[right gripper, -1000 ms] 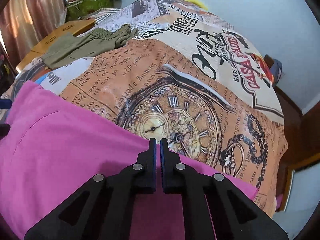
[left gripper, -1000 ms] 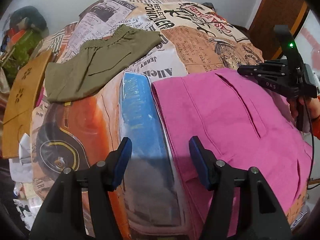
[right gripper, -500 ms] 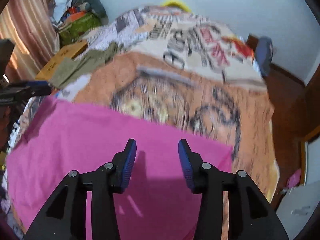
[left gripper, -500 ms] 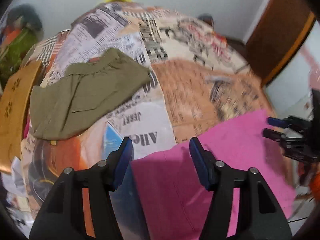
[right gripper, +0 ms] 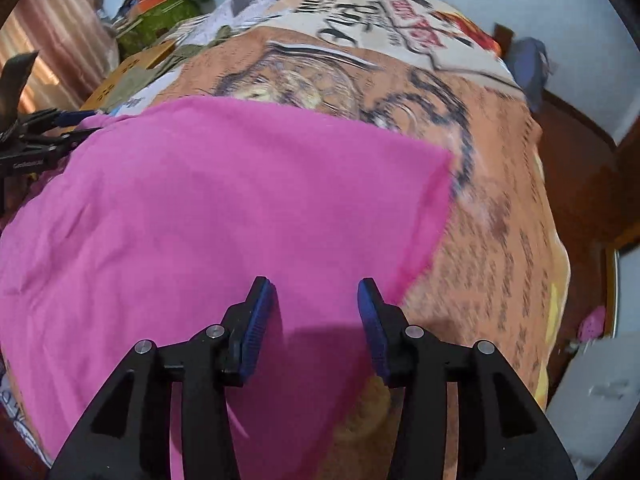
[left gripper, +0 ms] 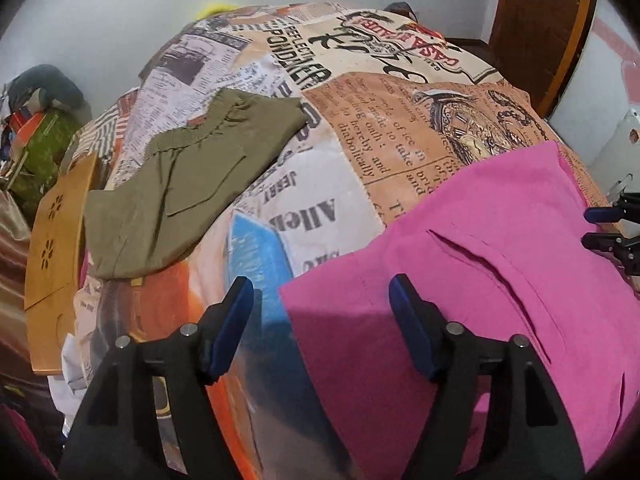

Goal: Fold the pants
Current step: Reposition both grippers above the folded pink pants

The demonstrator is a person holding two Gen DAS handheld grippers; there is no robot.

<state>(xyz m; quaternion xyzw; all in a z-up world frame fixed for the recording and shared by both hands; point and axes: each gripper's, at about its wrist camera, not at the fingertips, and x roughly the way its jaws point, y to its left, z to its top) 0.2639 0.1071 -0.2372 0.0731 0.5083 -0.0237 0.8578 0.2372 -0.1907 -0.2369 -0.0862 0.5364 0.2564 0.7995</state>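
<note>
While both grippers' fingers [left gripper: 408, 332] stand apart and empty, the pink pants [left gripper: 500, 280] lie lengthwise between them.

right gripper [right gripper: 316, 320]: fingers apart, empty | pink pants [right gripper: 224, 208]: flat on printed bedspread [right gripper: 500, 208]

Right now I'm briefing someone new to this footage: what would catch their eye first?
The bright pink pants spread flat across the near side of the bed. Behind them lie folded olive pants on a busy newspaper-print bedspread. Both grippers, left and right, hang over the pink cloth with jaws apart, gripping nothing.
</note>
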